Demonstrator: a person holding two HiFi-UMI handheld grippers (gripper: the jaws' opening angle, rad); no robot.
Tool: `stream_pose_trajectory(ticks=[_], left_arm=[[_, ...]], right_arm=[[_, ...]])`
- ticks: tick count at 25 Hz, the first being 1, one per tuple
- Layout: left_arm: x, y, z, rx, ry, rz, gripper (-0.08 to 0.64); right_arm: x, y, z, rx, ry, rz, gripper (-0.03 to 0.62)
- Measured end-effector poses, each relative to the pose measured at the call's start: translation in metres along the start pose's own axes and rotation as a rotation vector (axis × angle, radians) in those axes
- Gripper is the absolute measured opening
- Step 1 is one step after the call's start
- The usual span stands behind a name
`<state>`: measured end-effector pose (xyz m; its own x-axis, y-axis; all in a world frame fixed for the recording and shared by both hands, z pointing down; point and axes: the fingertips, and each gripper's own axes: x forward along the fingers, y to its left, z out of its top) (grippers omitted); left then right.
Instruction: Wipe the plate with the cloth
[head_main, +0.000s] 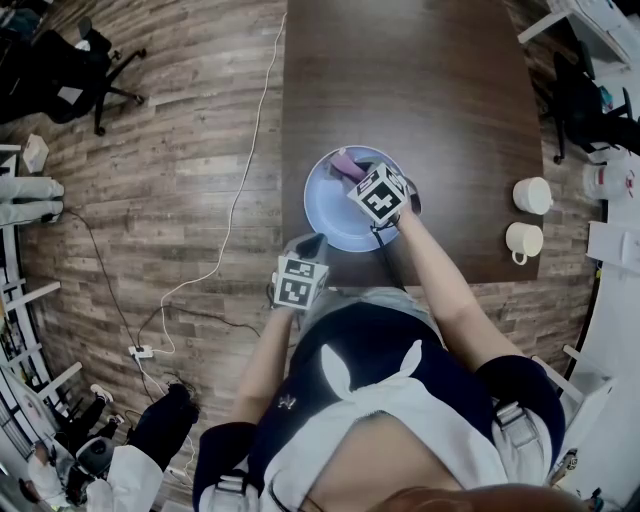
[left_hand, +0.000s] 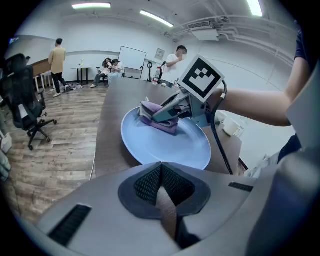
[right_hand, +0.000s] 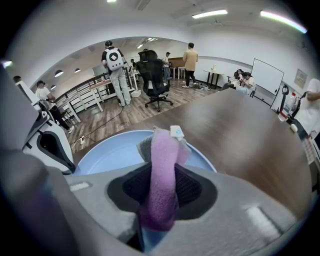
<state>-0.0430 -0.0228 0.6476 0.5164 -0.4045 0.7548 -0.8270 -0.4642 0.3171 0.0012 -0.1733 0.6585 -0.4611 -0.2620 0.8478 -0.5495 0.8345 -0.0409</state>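
A light blue plate (head_main: 335, 215) (left_hand: 170, 142) (right_hand: 102, 152) lies on the dark wooden table (head_main: 400, 80) near its front edge. My right gripper (head_main: 352, 172) (left_hand: 166, 111) (right_hand: 161, 147) is shut on a purple cloth (head_main: 346, 161) (left_hand: 159, 120) (right_hand: 162, 170) with a white tag, and presses it on the plate's far part. The cloth fills the gap between its jaws. My left gripper (head_main: 311, 246) (left_hand: 161, 167) (right_hand: 47, 145) stands at the plate's near rim, jaws shut with nothing between them. Whether its tips touch the rim I cannot tell.
Two white cups (head_main: 533, 195) (head_main: 524, 241) stand at the table's right edge. On the wooden floor to the left are an office chair (head_main: 75, 60), a white cable (head_main: 240, 190) and a power strip (head_main: 140, 352). Several people stand far across the room.
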Motion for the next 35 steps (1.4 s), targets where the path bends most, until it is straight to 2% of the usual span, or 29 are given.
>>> stream_pose_trajectory(ticks=[11, 20, 35], left_arm=[[-0.002, -0.002, 0.0, -0.002, 0.002, -0.003, 0.006], [-0.002, -0.003, -0.001, -0.007, -0.002, -0.003, 0.006], [0.0, 0.001, -0.004, -0.002, -0.027, 0.018, 0.006]], right_arm=[[-0.009, -0.019, -0.011, 0.112, -0.008, -0.084, 0.12], [-0.019, -0.037, -0.025, 0.164, 0.034, -0.165, 0.124], [-0.032, -0.043, -0.046, 0.24, 0.059, -0.181, 0.127]])
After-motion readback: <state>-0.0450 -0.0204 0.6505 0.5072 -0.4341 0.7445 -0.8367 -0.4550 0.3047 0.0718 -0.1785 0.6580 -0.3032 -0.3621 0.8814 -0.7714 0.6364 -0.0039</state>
